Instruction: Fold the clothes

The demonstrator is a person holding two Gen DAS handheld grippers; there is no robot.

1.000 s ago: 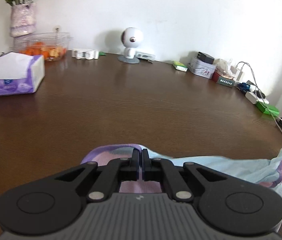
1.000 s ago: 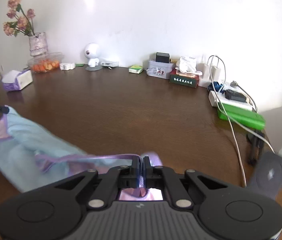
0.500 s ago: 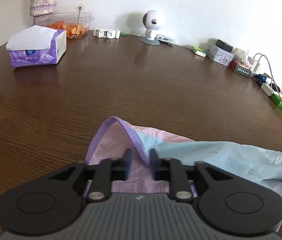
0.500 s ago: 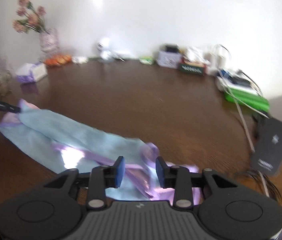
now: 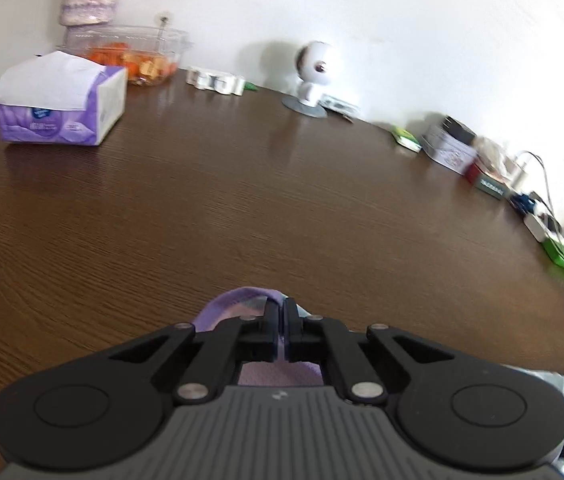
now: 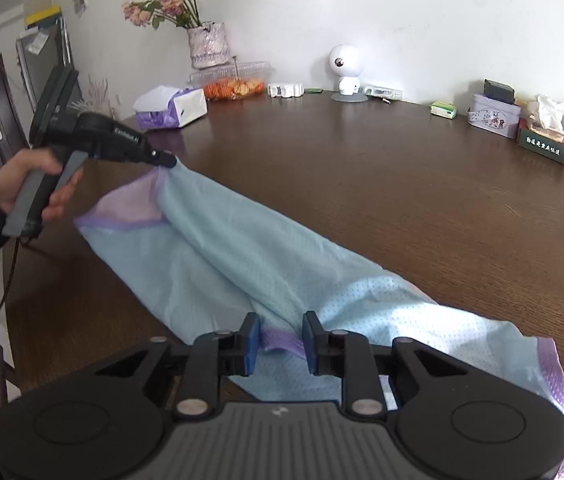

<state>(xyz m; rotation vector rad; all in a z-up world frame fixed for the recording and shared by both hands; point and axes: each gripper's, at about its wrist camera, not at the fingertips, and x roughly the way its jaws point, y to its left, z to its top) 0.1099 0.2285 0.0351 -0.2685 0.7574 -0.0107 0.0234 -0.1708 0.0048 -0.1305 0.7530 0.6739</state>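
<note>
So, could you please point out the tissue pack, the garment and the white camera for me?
tissue pack (image 5: 62, 114): left wrist view, on its purple front.
garment (image 6: 242, 248): right wrist view, on the light blue mesh middle.
white camera (image 6: 343, 64): right wrist view, on its round head.

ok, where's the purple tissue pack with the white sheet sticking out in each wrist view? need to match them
Left wrist view: the purple tissue pack sits upper left on the brown wooden table, near the clear container of orange food.
Right wrist view: the pack sits upper left of centre, at the table's far edge, beyond the left gripper.
Shared landmark: the round white camera on a grey base by the wall.
</note>
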